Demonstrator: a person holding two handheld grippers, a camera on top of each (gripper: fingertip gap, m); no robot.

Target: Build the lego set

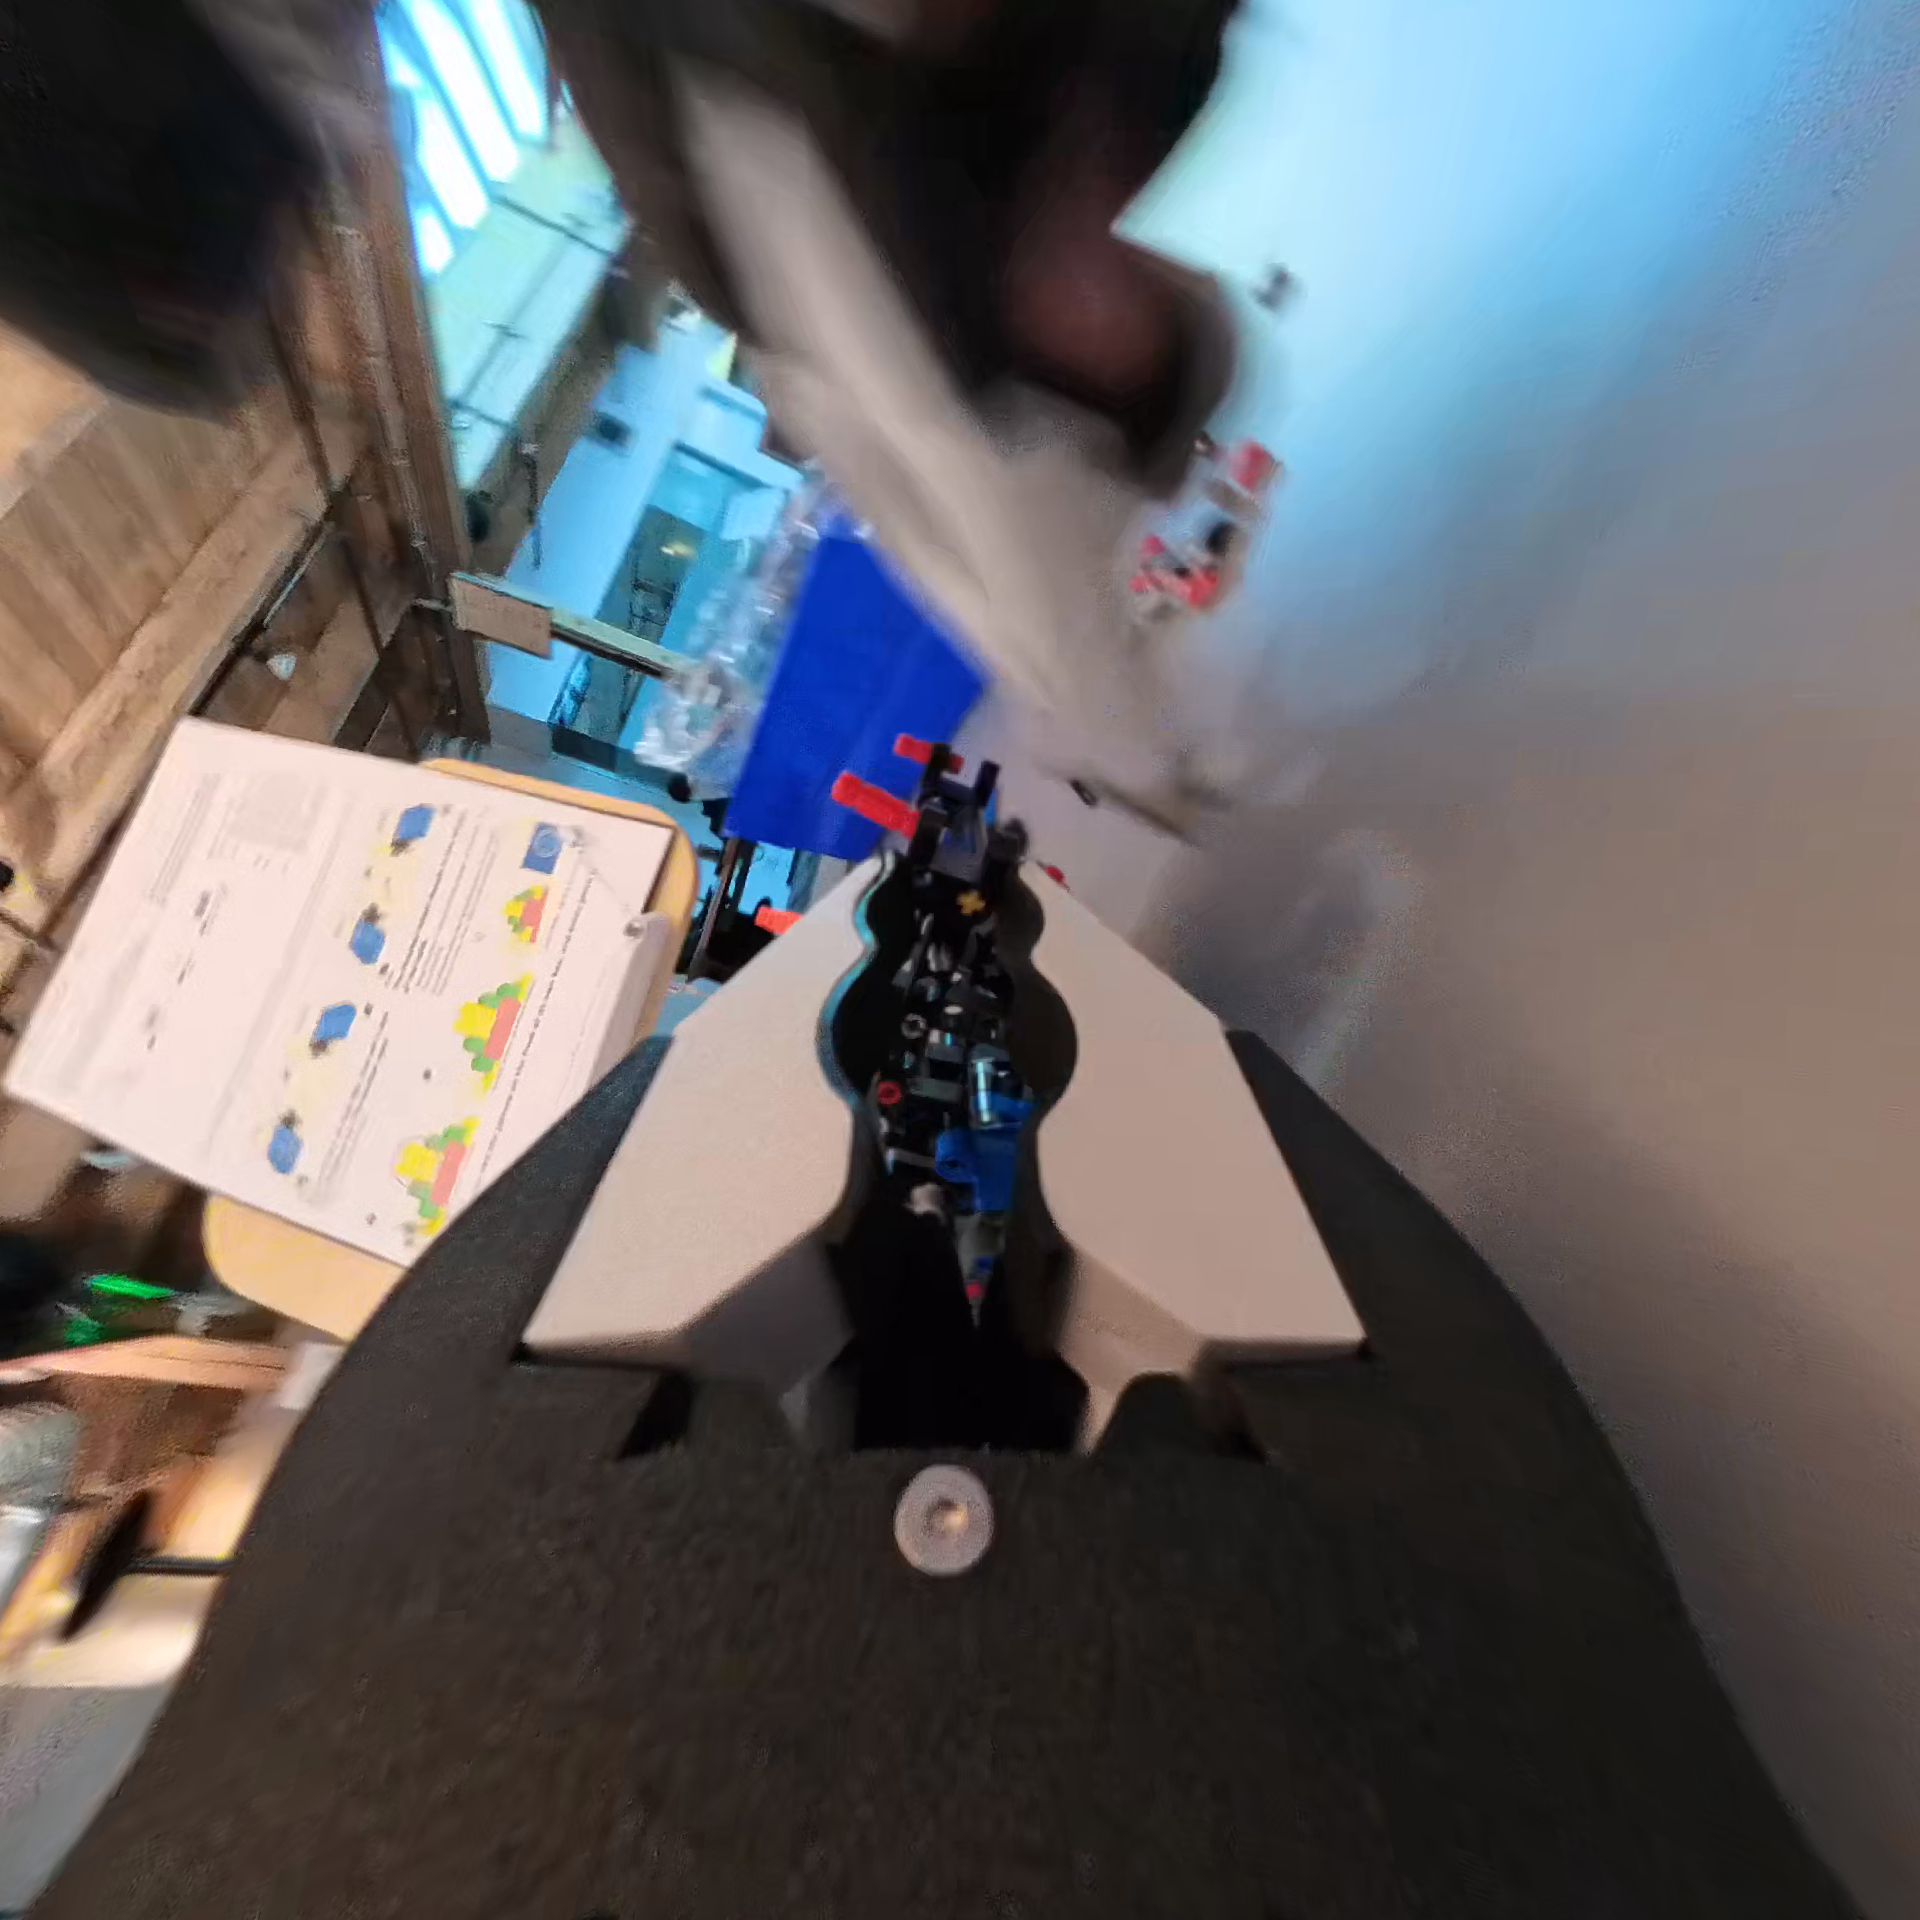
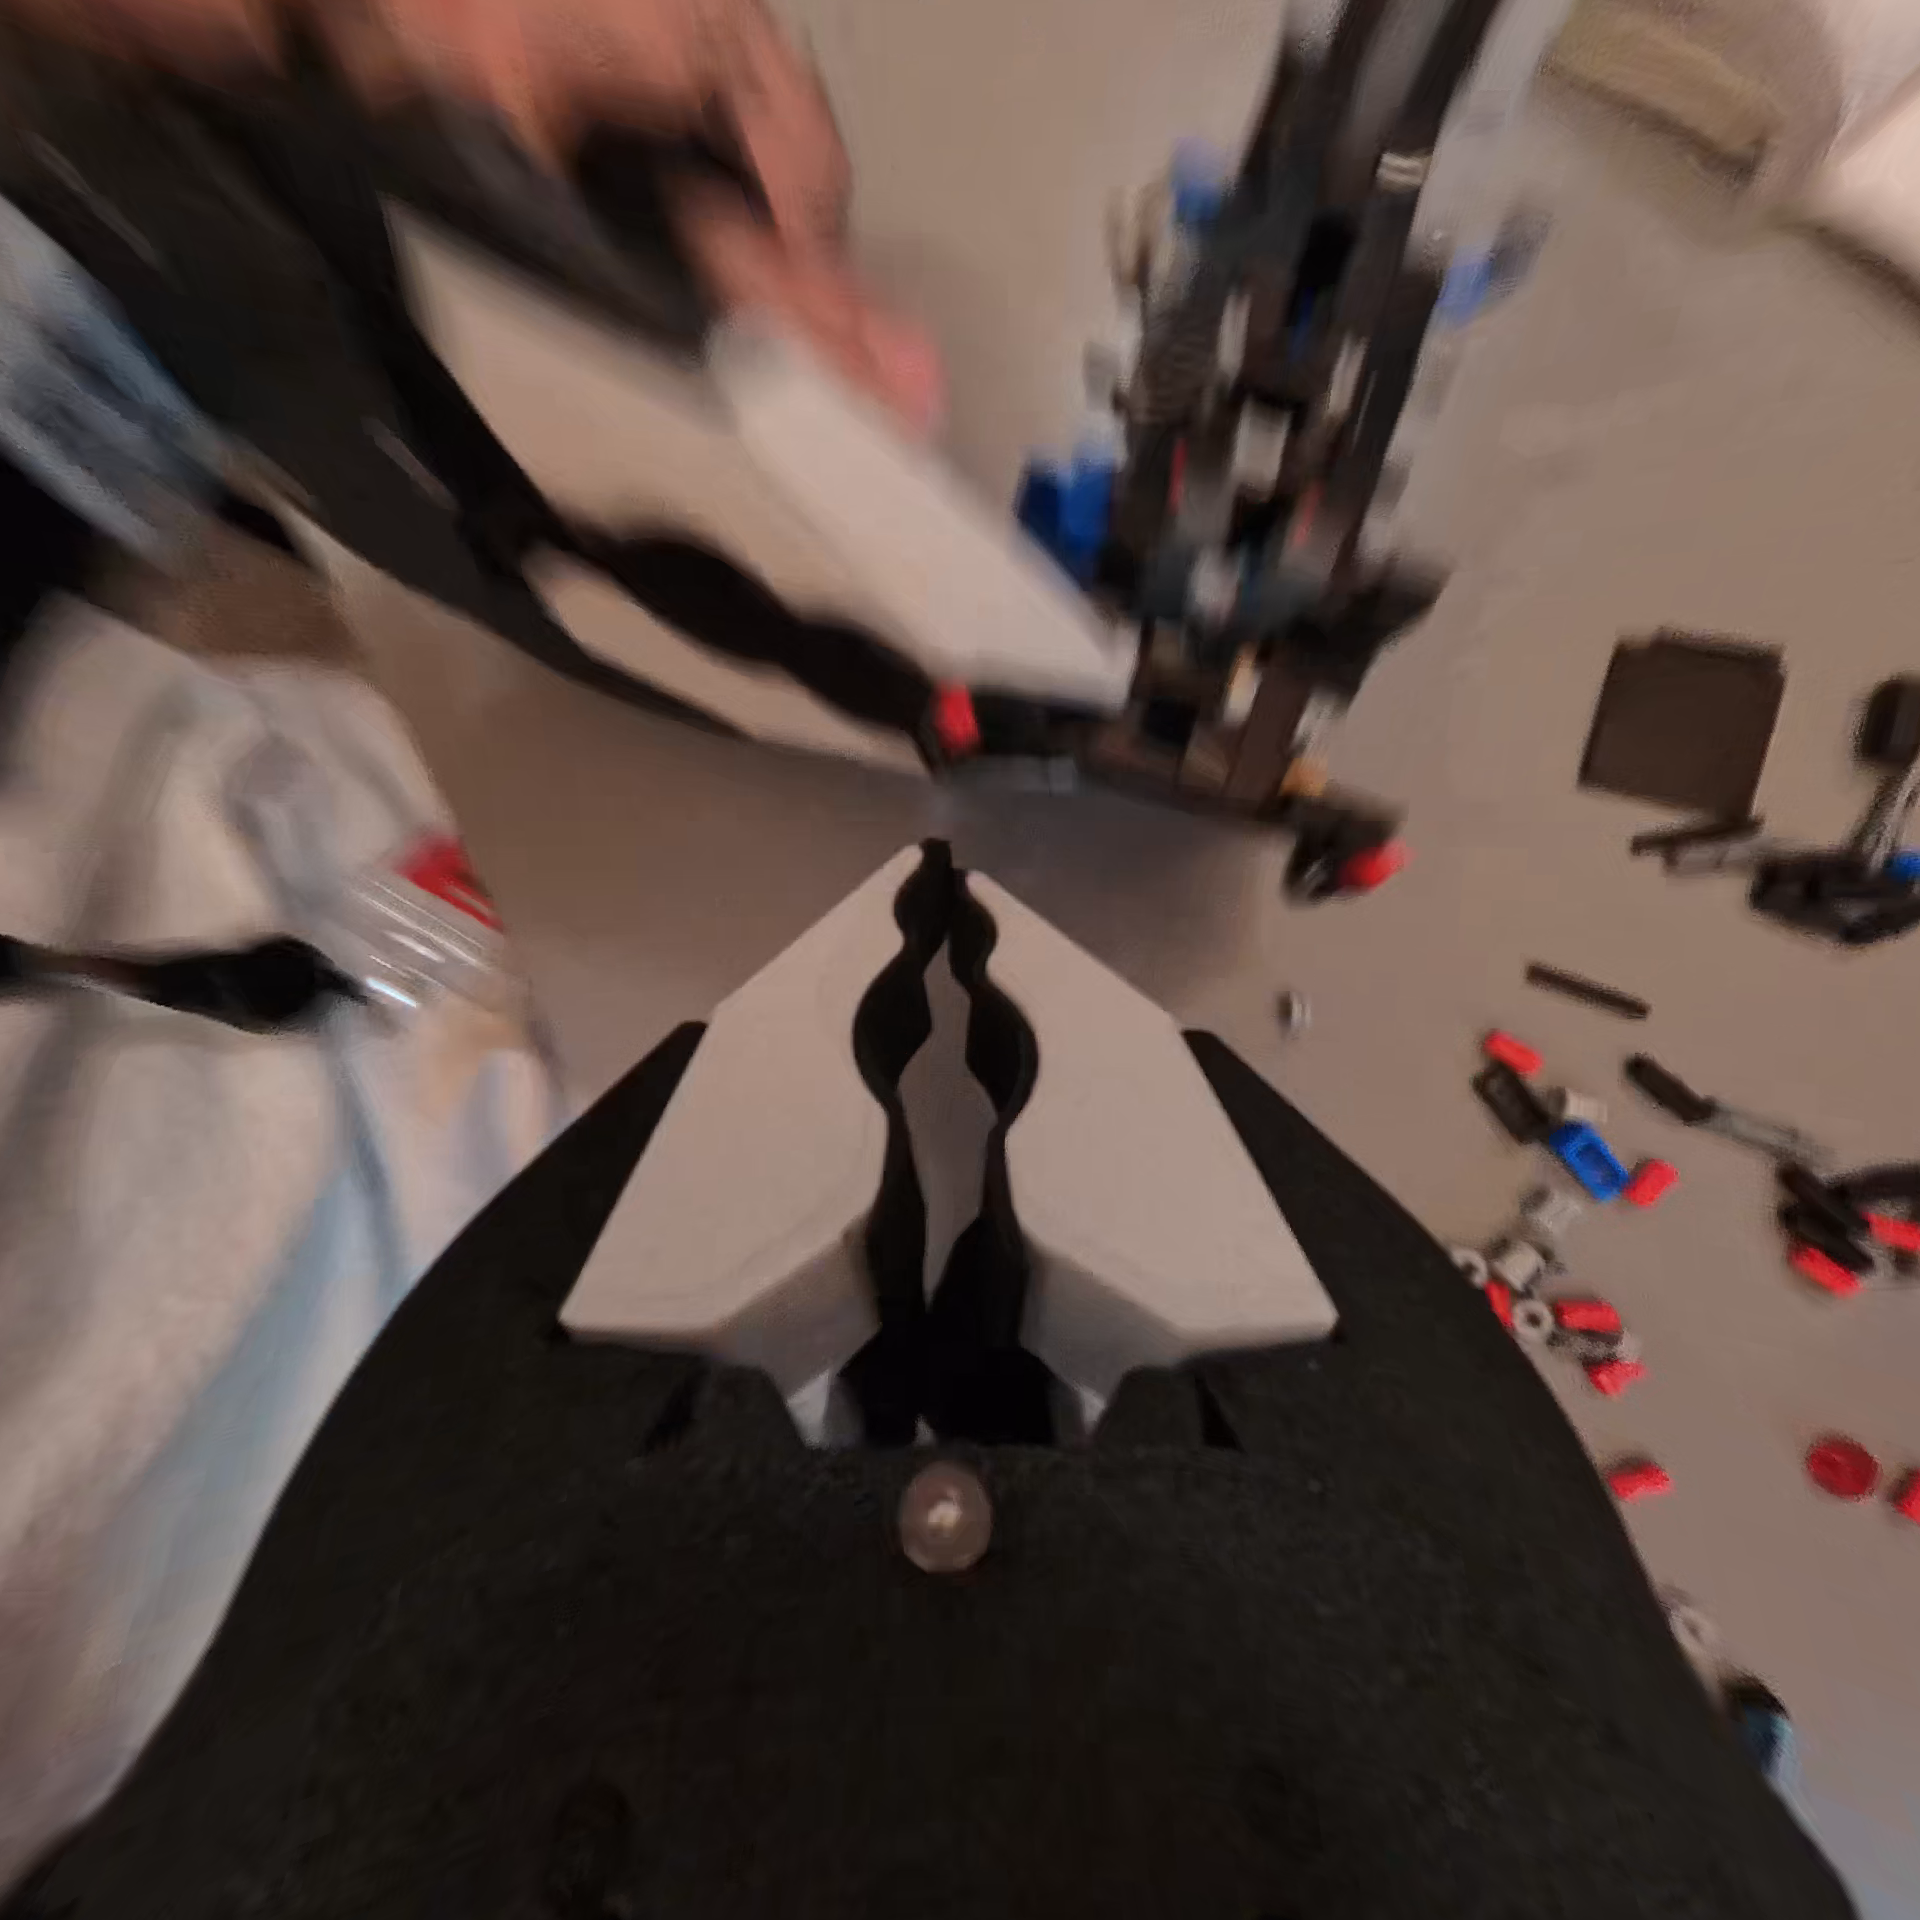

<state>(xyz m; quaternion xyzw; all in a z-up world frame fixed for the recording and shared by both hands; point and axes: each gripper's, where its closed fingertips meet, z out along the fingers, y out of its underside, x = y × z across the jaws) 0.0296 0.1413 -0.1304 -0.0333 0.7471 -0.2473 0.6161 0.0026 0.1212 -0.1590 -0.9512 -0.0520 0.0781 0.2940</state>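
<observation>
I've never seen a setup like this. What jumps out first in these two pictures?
In the left wrist view, the left gripper is clamped on a black, blue and red lego assembly, with a white instruction sheet of coloured diagrams at the left. In the right wrist view, the right gripper has its tips nearly closed with nothing visible between them, and loose red, black and blue lego pieces lie scattered over the grey table at the right.

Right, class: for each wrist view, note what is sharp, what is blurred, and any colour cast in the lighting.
Left wrist view: the lego assembly clamped in the left gripper is sharp; the instruction sheet is slightly soft; the background is smeared, with a blue cast. Right wrist view: motion blur throughout; only the right gripper is fairly crisp, the loose pieces soft; the light looks warm grey.
</observation>
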